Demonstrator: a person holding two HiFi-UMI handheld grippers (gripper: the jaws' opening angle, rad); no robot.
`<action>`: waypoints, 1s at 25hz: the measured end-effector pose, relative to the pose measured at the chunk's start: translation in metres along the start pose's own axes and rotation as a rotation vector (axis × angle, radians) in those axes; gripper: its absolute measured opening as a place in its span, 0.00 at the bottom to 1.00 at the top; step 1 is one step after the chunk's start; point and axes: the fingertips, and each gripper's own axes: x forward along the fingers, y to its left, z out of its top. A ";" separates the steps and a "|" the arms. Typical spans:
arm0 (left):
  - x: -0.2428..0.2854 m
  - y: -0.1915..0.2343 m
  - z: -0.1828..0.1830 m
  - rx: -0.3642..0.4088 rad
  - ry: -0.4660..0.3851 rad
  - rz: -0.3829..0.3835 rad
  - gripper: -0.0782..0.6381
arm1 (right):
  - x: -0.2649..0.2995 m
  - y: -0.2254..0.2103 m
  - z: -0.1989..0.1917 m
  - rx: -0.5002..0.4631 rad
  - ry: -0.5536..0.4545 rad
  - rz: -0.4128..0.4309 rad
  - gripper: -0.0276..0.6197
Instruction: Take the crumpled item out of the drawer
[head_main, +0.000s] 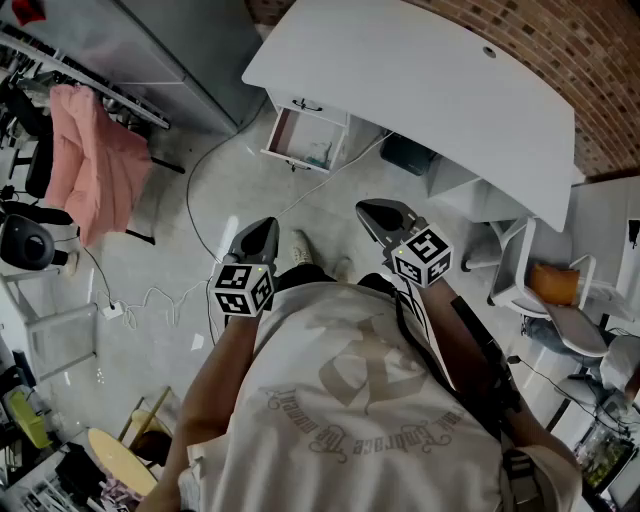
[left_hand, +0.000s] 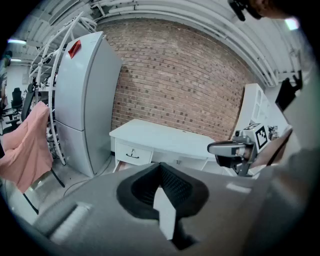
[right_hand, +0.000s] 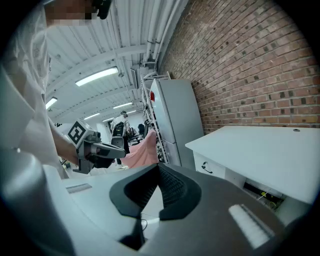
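A white desk (head_main: 420, 70) stands ahead against a brick wall. Its lower left drawer (head_main: 291, 135) is pulled out; a small pale item (head_main: 318, 154) lies at its right end, too small to make out. Both grippers hang in the air in front of the person, well short of the desk. My left gripper (head_main: 264, 232) is shut with nothing in it, and my right gripper (head_main: 380, 214) is likewise shut and empty. In the left gripper view the jaw tips (left_hand: 160, 165) meet and the right gripper (left_hand: 225, 148) shows beside them. The right gripper view shows its tips (right_hand: 159, 167) together.
A grey fridge (left_hand: 82, 100) stands left of the desk. Pink cloth (head_main: 90, 160) hangs on a rack at the left. Cables (head_main: 150, 300) trail over the floor. A chair with an orange cushion (head_main: 555, 283) sits at the right. Clutter lines the left and lower edges.
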 end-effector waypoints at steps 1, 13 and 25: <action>0.000 -0.001 -0.001 0.006 0.003 -0.003 0.11 | 0.000 0.001 -0.001 0.002 -0.003 -0.002 0.05; 0.010 0.010 0.000 0.036 0.013 -0.079 0.11 | 0.009 0.005 0.001 0.014 -0.024 -0.081 0.05; 0.018 0.069 0.024 0.067 0.013 -0.169 0.11 | 0.047 0.003 0.026 0.032 -0.039 -0.222 0.05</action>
